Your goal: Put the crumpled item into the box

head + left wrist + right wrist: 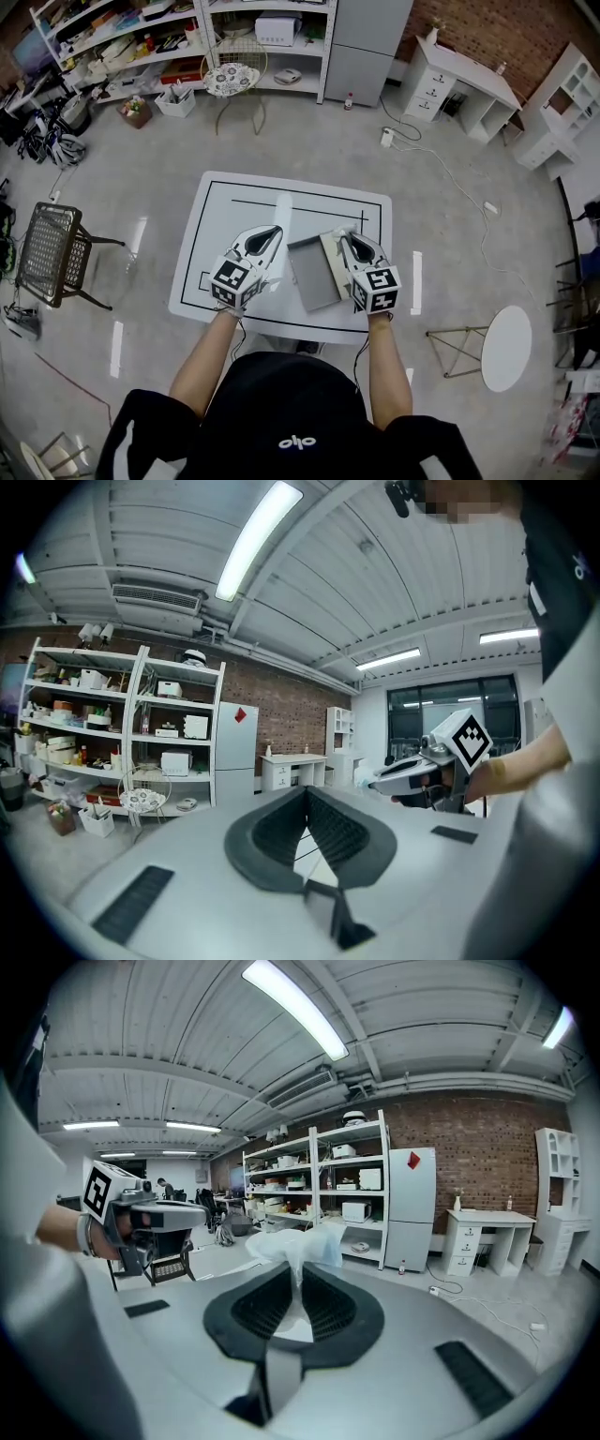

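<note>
The crumpled item [298, 1244], a pale white-blue wad, sticks out past the tips of my right gripper [298, 1267], which is shut on it and held level in the air. In the head view the right gripper [344, 237] hangs over the right edge of the flat grey box [312, 274] on the white table [217, 211]. My left gripper [274, 230] is just left of the box; its jaws [307, 792] meet at the tips with nothing between them. Each gripper shows in the other's view, the right gripper [412, 772] and the left gripper [155, 1215].
The table has black lines marked on it. A metal wire chair [52, 248] stands to the left and a small round white table [506, 347] to the right. Shelving [141, 42] and a white desk [459, 84] line the far wall.
</note>
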Available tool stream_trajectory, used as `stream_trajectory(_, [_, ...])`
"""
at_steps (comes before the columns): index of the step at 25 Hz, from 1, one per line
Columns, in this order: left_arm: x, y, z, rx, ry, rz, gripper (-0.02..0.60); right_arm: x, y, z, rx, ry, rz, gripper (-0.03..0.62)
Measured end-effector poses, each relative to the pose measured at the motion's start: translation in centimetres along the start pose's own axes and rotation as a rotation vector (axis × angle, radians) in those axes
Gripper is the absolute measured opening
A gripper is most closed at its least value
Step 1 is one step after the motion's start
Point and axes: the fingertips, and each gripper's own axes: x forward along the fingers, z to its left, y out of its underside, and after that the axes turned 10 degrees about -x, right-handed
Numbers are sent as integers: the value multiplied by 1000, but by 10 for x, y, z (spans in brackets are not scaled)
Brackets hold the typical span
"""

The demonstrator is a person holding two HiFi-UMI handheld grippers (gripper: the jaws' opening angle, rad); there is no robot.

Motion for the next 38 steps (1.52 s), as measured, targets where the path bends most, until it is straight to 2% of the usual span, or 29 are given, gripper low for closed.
stream_trajectory(10, [5,39,15,-38,47,76,8,42,30,23,14,-45,86,38])
stream_trajectory(25, [6,92,30,-133,57,152,8,101,145,62,83,-145,374,40])
stream_trajectory(33, [5,108,33,-138,56,181,8,136,206,71,108,-161,544,40])
stream_trajectory(38, [1,118,41,-155,49,208,8,151,224,81,105,-147,595,41])
